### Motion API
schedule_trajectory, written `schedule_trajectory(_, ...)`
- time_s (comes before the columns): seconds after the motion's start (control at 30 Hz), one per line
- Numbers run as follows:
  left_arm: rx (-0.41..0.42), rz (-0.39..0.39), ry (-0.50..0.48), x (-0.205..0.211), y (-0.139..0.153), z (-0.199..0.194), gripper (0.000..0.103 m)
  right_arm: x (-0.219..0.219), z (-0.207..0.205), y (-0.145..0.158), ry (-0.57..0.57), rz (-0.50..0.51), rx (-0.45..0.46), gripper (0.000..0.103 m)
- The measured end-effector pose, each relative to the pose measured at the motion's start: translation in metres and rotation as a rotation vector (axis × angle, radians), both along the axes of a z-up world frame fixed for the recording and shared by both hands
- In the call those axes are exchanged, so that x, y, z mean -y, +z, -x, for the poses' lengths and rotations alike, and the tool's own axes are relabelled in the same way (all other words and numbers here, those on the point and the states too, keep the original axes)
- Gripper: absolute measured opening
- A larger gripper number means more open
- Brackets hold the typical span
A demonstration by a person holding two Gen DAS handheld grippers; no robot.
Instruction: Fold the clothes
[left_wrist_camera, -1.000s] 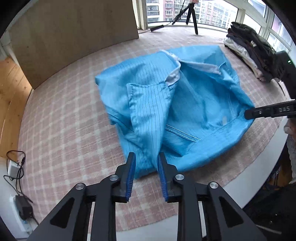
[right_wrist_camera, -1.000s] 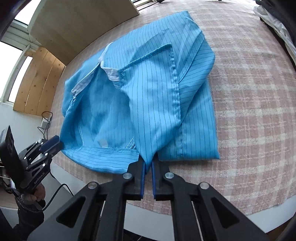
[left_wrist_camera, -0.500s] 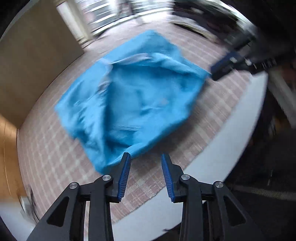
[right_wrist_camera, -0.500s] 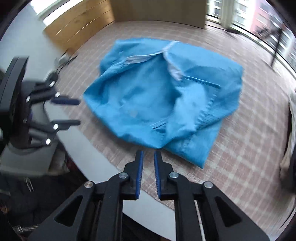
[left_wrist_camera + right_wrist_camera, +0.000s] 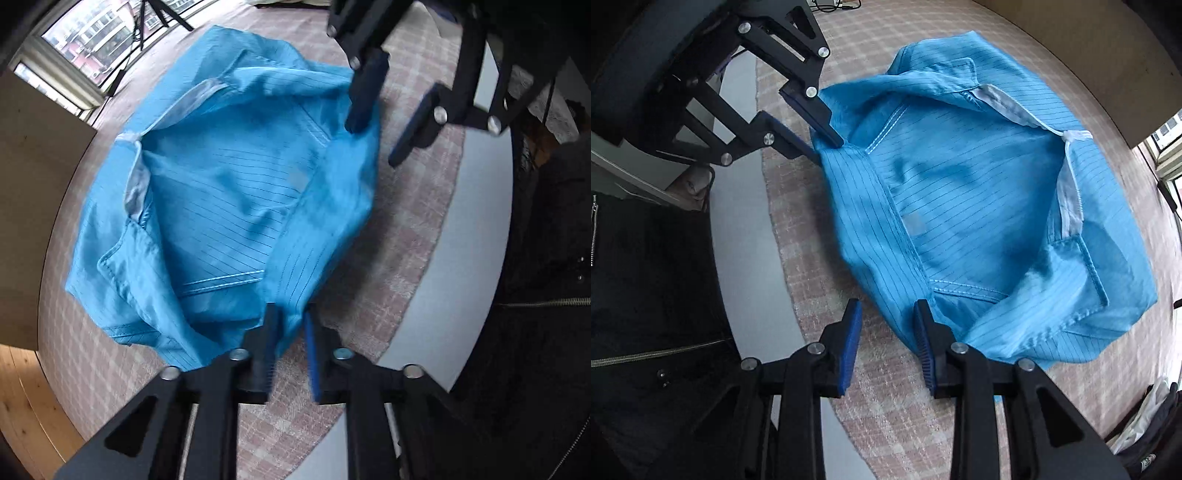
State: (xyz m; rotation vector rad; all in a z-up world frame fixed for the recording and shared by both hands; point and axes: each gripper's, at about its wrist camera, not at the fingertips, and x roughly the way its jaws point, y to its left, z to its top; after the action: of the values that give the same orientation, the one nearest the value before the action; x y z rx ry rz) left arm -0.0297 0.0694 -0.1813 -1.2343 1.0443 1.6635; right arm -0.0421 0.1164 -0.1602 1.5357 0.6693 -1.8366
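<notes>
A blue pinstriped garment (image 5: pixel 221 206) lies partly folded on the pink checked cloth, its white-lined collar away from the near edge. My left gripper (image 5: pixel 290 325) is open with the near hem corner of the garment between its jaws. My right gripper (image 5: pixel 886 321) is open at the other near hem corner (image 5: pixel 905 317), with one pad touching the fabric. Each gripper also shows in the other's view: the right one (image 5: pixel 380 129) and the left one (image 5: pixel 820 142), both at the hem.
The checked tablecloth (image 5: pixel 388 266) covers a table with a pale front edge (image 5: pixel 476 258). A person in dark clothing (image 5: pixel 546 295) stands at that edge. A tan board (image 5: pixel 33 206) stands at the back left. Windows (image 5: pixel 92 33) lie beyond.
Both grippers have swung round to the near side of the table and closed in on the two hem corners. The right gripper has let go of the fabric and opened.
</notes>
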Motion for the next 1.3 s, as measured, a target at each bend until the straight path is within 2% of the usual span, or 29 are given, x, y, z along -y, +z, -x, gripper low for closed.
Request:
schedule_trajectory(0.03,-0.008,-0.012,0.010,0.001,0.004,0.001,0.006,0.000,0.001,-0.003,-0.006,-0.010,0.000,0.027)
schedule_trajectory(0.1,-0.028,-0.032,0.030,0.004,0.012,0.002,0.003,-0.004,0.005,-0.003,-0.044,-0.004,0.008,0.006)
schedule_trajectory(0.17,-0.072,-0.048,0.059,0.006,0.022,0.004,0.002,-0.015,0.010,0.008,-0.115,0.046,-0.012,0.004)
schedule_trajectory(0.2,-0.103,-0.060,0.074,0.007,0.028,0.004,0.002,-0.020,0.011,0.016,-0.150,0.065,-0.045,0.003)
schedule_trajectory(0.3,-0.252,-0.112,0.110,0.008,0.042,-0.003,0.002,-0.029,0.004,0.041,-0.232,0.064,-0.244,0.003)
schedule_trajectory(0.37,-0.318,-0.145,0.139,0.008,0.040,-0.009,0.002,-0.024,-0.007,0.041,-0.245,0.021,-0.355,0.002)
schedule_trajectory(0.43,-0.311,-0.168,0.171,0.011,0.030,-0.011,0.002,-0.015,-0.019,0.033,-0.239,-0.038,-0.445,0.003)
schedule_trajectory(0.47,-0.288,-0.166,0.177,0.013,0.021,-0.013,0.002,-0.012,-0.023,0.024,-0.229,-0.072,-0.456,0.002)
schedule_trajectory(0.57,-0.246,-0.141,0.159,0.018,-0.008,-0.024,0.004,-0.013,-0.035,0.000,-0.186,-0.150,-0.437,0.003)
schedule_trajectory(0.67,-0.212,-0.121,0.132,0.016,-0.024,-0.032,0.007,-0.012,-0.040,-0.014,-0.192,-0.160,-0.404,0.003)
schedule_trajectory(0.77,-0.191,-0.106,0.121,0.014,-0.026,-0.037,0.010,-0.012,-0.022,-0.013,-0.259,-0.071,-0.298,0.004)
schedule_trajectory(0.83,-0.179,-0.095,0.118,0.016,-0.019,-0.039,0.014,-0.024,-0.020,0.004,-0.306,0.013,-0.225,0.009)
schedule_trajectory(0.9,-0.165,-0.087,0.119,0.016,-0.013,-0.039,0.022,-0.043,-0.022,0.025,-0.355,0.126,-0.147,0.021)
schedule_trajectory(1.03,-0.146,-0.101,0.126,0.019,0.009,-0.049,0.027,-0.102,-0.025,0.069,-0.486,0.378,-0.032,0.030)
schedule_trajectory(1.1,-0.130,-0.129,0.154,0.022,0.027,-0.053,0.030,-0.132,-0.040,0.088,-0.556,0.471,-0.042,0.030)
schedule_trajectory(1.17,-0.117,-0.182,0.191,0.019,0.049,-0.051,0.030,-0.165,-0.039,0.100,-0.651,0.493,-0.109,0.030)
schedule_trajectory(1.23,-0.108,-0.261,0.220,0.003,0.070,-0.034,0.031,-0.197,-0.023,0.102,-0.747,0.525,-0.138,0.030)
schedule_trajectory(1.3,-0.110,-0.315,0.227,-0.019,0.086,-0.017,0.031,-0.226,-0.005,0.101,-0.836,0.564,-0.151,0.020)
